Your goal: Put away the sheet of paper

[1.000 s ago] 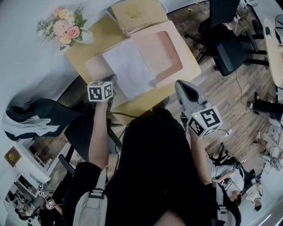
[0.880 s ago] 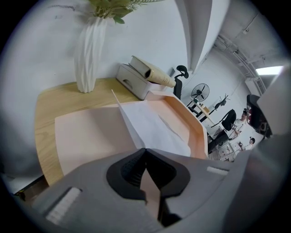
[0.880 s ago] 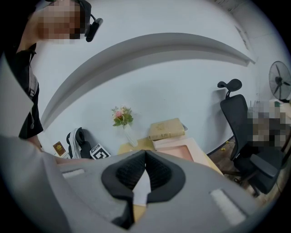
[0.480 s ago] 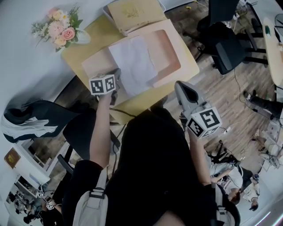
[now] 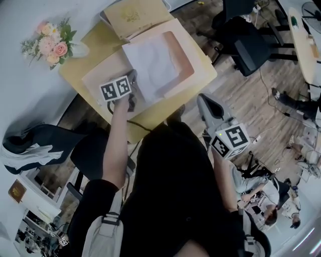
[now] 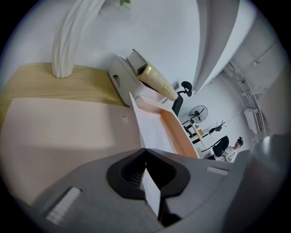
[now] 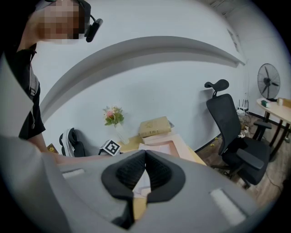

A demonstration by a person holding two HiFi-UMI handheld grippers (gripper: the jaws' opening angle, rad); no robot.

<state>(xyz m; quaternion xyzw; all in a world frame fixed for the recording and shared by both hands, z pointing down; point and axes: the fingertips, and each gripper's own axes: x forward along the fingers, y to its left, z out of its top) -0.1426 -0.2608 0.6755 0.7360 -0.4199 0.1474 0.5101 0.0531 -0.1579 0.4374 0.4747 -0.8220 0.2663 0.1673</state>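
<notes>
The white sheet of paper (image 5: 150, 62) lies partly over the orange recess of an open pink folder (image 5: 203, 62) on the yellow table (image 5: 150, 123). My left gripper (image 5: 133, 77) is at the sheet's near left edge, shut on it. In the left gripper view the sheet (image 6: 152, 129) runs out from between the closed left gripper (image 6: 146, 157) pads toward the folder's orange tray (image 6: 179, 134). My right gripper (image 5: 203, 100) hangs off the table's near right corner. In its own view the right gripper (image 7: 144, 159) is shut with nothing in it.
A tan book (image 5: 133, 15) lies at the table's far edge, and a flower vase (image 5: 47, 45) stands at the far left corner. Black office chairs (image 5: 248, 42) stand to the right. A chair with a dark jacket (image 5: 35, 143) is on the left.
My left gripper has pushed forward over the table with the sheet, which now covers more of the folder's orange recess. The right gripper has stayed roughly where it was.
</notes>
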